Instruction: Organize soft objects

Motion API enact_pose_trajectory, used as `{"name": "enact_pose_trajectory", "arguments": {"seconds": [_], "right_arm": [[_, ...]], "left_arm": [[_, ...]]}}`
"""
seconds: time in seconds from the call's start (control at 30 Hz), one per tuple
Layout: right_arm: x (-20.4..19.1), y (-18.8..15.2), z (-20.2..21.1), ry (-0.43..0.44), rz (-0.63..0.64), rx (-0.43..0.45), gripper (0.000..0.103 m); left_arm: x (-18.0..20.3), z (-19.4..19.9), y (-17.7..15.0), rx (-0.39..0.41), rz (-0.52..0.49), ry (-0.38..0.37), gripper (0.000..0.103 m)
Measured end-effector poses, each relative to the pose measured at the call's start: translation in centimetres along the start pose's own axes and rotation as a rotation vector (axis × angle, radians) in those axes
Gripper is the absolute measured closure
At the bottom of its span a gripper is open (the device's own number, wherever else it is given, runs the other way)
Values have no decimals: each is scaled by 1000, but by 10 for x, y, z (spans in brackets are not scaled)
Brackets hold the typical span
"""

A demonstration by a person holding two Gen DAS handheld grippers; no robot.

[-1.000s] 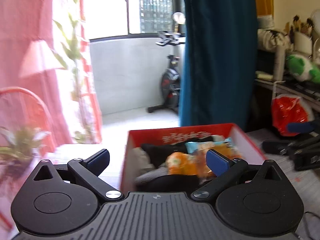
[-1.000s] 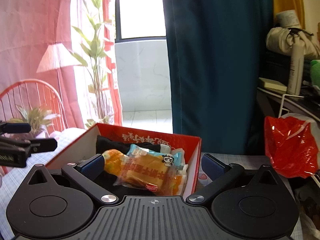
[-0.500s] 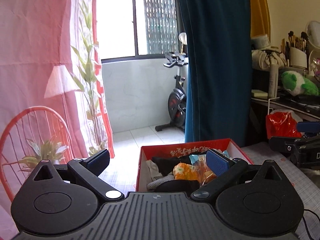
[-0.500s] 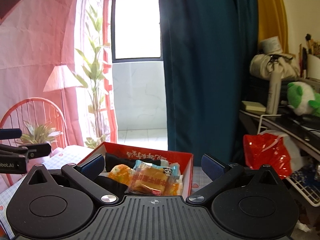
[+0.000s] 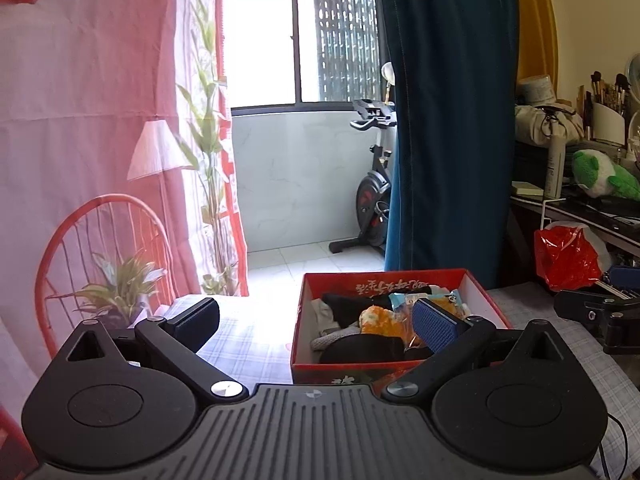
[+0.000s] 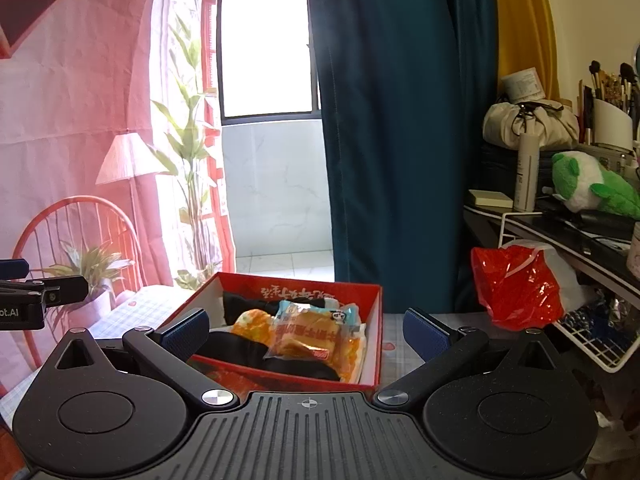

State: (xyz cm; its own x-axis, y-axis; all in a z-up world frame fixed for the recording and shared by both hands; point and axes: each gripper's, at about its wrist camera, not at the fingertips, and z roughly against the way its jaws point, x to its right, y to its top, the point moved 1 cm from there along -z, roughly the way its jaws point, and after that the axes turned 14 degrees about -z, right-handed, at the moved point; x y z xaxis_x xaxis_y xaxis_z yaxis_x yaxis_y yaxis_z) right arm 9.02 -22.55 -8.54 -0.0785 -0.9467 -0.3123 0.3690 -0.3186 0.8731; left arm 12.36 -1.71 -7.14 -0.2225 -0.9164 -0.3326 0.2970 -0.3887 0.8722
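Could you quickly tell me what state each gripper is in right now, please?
Left gripper: open, holding nothing.
Right gripper: open, holding nothing.

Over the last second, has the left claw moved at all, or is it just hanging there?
Yes. The left claw has pulled back from the red box, which now looks smaller and farther off, with more of the window showing.

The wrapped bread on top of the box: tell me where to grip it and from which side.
Grip the wrapped bread across its flat middle, coming from above. It lies on top of the clothes in the red box, whose walls block a sideways approach. The right claw is open and already faces it.
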Motion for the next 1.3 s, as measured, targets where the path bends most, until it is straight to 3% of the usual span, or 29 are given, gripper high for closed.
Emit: {"name": "enact_pose_trajectory", "arguments": {"seconds": [1.3], "right_arm": [[18,-9,-6,-56,-77,-62,0]], "left_arm": [[0,3,-10,-37,22,10,0]]}}
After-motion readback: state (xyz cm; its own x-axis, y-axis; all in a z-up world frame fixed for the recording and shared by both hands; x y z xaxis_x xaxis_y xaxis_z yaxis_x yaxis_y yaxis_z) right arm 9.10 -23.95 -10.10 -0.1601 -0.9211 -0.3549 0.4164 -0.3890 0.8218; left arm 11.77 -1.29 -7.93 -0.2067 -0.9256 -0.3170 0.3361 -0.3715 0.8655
